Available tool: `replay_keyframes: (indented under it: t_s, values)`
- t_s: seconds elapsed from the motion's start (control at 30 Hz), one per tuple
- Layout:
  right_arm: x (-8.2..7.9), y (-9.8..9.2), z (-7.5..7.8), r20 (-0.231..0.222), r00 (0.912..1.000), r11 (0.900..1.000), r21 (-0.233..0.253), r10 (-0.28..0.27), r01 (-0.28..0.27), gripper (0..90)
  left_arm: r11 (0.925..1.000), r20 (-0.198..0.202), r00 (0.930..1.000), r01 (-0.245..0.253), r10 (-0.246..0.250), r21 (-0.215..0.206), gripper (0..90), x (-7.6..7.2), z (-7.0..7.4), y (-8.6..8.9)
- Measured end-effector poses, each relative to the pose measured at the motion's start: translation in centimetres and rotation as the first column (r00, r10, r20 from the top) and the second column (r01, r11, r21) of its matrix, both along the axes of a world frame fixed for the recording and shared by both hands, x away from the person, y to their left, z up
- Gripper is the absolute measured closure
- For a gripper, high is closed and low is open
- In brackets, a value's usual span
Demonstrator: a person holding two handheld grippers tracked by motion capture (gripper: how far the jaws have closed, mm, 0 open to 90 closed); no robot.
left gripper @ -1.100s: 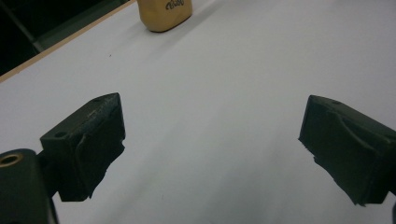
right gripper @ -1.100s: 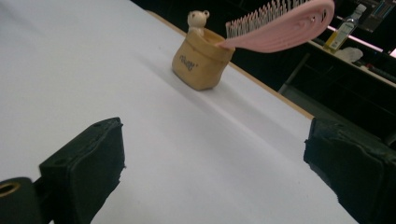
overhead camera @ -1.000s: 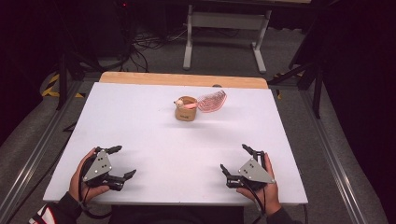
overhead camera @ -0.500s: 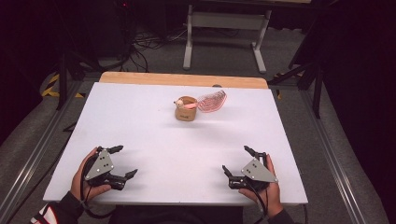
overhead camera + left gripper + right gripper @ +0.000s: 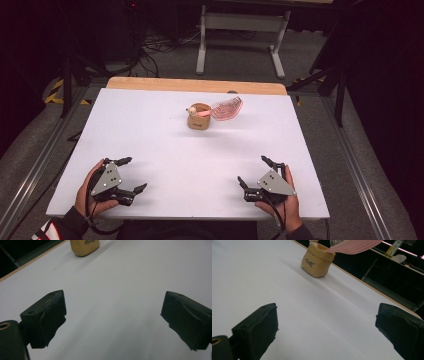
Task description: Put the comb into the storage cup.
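Observation:
A small tan cup stands upright toward the back middle of the white table. A pink comb-like brush rests across its rim and sticks out to the right. The cup and the pink brush sit far ahead in the right gripper view, and the cup's base shows at the top of the left gripper view. My left gripper rests open near the front left edge. My right gripper rests open near the front right edge. Nothing lies between either pair of jaws.
A wooden strip runs along the table's far edge. Beyond it are a metal stand and cables on the floor. Metal rails flank the table on both sides.
Both hands with their grippers have slid slightly toward the table's front edge. The cup and brush have not moved.

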State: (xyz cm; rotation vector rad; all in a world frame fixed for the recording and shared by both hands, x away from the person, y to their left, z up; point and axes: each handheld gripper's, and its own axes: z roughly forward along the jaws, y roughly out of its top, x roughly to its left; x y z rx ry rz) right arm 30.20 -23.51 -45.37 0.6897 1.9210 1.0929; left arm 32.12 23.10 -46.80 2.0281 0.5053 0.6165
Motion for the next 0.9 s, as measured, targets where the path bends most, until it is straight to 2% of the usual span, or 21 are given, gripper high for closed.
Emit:
replay_keyframes:
  t_s: [0.27, 0.43, 0.63, 0.77, 0.9]
  values:
    - [0.0, 0.1, 0.2, 0.008, 0.9999, 1.0, 0.018, 0.006, -0.006, 4.8, 1.0, -0.012, 0.9999, -0.001, 0.001, 0.002, 7.2, 0.2, -0.1, -0.2]
    - [0.2, -0.3, 0.2, -0.02, 0.9998, 0.998, 0.056, -0.006, 0.007, 5.0, 1.0, -0.015, 0.9999, -0.004, 0.004, -0.001, 7.2, 0.3, -0.2, -0.2]
    - [0.5, -0.5, 0.1, -0.031, 0.9993, 0.998, 0.063, -0.023, 0.025, 5.2, 1.0, -0.02, 0.9998, -0.005, 0.005, 0.001, 7.1, 0.4, -0.2, -0.1]
    - [0.8, -0.8, 0.0, -0.077, 0.997, 0.992, 0.129, 0.009, 0.002, 5.2, 1.0, -0.019, 0.9998, -0.006, 0.006, -0.001, 7.0, 0.4, -0.2, 0.0]
    - [0.9, -0.9, -0.1, -0.088, 0.9961, 0.993, 0.117, -0.011, 0.021, 5.2, 0.9999, -0.02, 0.9998, -0.008, 0.008, 0.006, 6.9, 0.6, -0.2, 0.0]
